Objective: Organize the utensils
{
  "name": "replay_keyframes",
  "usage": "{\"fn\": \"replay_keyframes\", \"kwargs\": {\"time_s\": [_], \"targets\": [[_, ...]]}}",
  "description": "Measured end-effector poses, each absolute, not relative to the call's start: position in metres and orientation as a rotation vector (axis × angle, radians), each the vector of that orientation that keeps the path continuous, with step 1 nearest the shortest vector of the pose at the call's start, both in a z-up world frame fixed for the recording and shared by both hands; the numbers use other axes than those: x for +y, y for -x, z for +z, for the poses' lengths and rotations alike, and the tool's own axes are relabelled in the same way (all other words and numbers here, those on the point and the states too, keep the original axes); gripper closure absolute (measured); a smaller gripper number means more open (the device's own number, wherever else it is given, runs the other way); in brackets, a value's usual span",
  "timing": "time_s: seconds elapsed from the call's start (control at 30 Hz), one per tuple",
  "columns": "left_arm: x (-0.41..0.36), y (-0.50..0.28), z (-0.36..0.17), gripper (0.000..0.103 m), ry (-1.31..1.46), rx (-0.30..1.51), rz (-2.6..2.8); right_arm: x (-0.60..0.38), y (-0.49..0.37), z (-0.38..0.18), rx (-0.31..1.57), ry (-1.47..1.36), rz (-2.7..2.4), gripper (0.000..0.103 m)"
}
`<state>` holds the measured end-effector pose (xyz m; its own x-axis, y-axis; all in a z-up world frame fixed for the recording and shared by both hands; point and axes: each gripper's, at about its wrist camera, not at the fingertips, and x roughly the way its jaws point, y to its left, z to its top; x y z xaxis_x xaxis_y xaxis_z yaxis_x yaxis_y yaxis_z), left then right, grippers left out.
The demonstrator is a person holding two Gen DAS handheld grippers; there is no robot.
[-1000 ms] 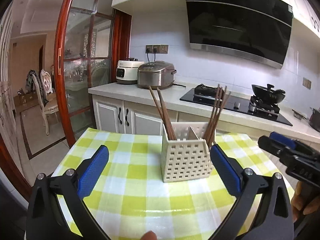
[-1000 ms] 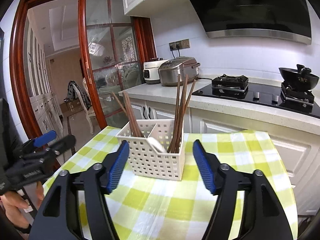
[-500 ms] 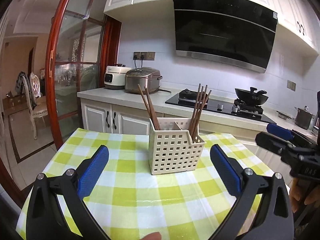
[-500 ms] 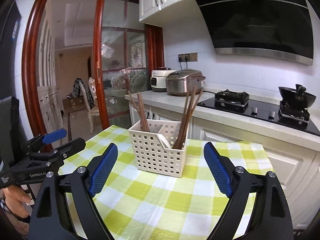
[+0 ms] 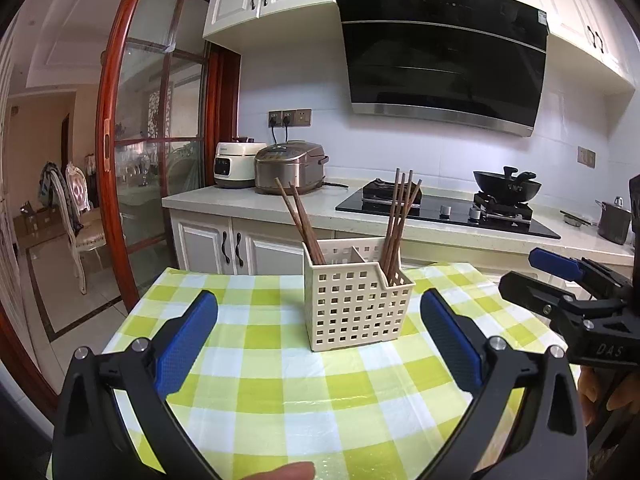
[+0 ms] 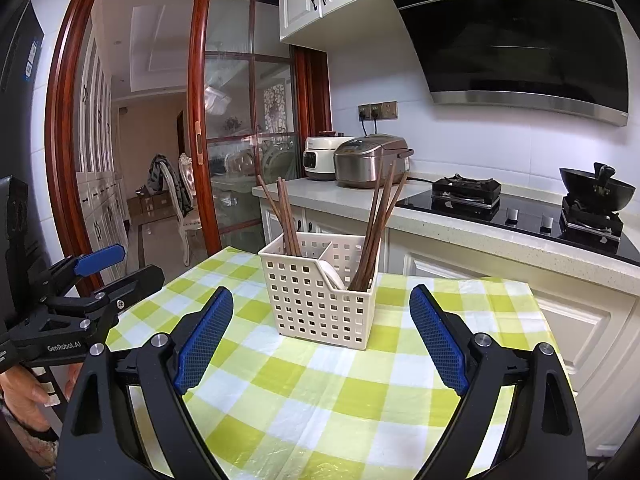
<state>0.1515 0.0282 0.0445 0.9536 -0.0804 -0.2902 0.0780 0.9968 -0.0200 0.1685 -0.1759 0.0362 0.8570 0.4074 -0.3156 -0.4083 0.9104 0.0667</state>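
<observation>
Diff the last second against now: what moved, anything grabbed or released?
Both grippers, left gripper and right gripper, backed away from the utensil basket and rose slightly; it looks smaller in both views. Nothing grabbed or released. Jaws stayed open and empty; chopsticks and basket unmoved on the checkered tablecloth.

Checked tablecloth (image 5: 256,364) lies bare all around the cream basket (image 5: 352,304), the lone obstacle at twelve o'clock. Chopsticks (image 5: 396,224) fan up out of it, fencing the air above. Counter edge (image 6: 500,240) walls off the far side behind.
</observation>
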Motion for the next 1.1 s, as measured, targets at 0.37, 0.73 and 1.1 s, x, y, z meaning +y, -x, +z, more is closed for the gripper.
{"fn": "replay_keyframes", "kwargs": {"time_s": [0.37,0.73,1.1], "targets": [[0.0242,-0.1497,0.0442,0.005,0.007,0.296,-0.092,-0.1788,-0.1652,0.0387,0.321,0.004,0.432,0.018],[0.0256,-0.1484,0.0462,0.005,0.015,0.297,-0.110,-0.1800,-0.1653,0.0392,0.322,0.005,0.430,0.018],[0.0260,-0.1489,0.0470,0.005,0.019,0.299,-0.111,-0.1778,-0.1651,0.0380,0.326,0.007,0.431,0.018]]}}
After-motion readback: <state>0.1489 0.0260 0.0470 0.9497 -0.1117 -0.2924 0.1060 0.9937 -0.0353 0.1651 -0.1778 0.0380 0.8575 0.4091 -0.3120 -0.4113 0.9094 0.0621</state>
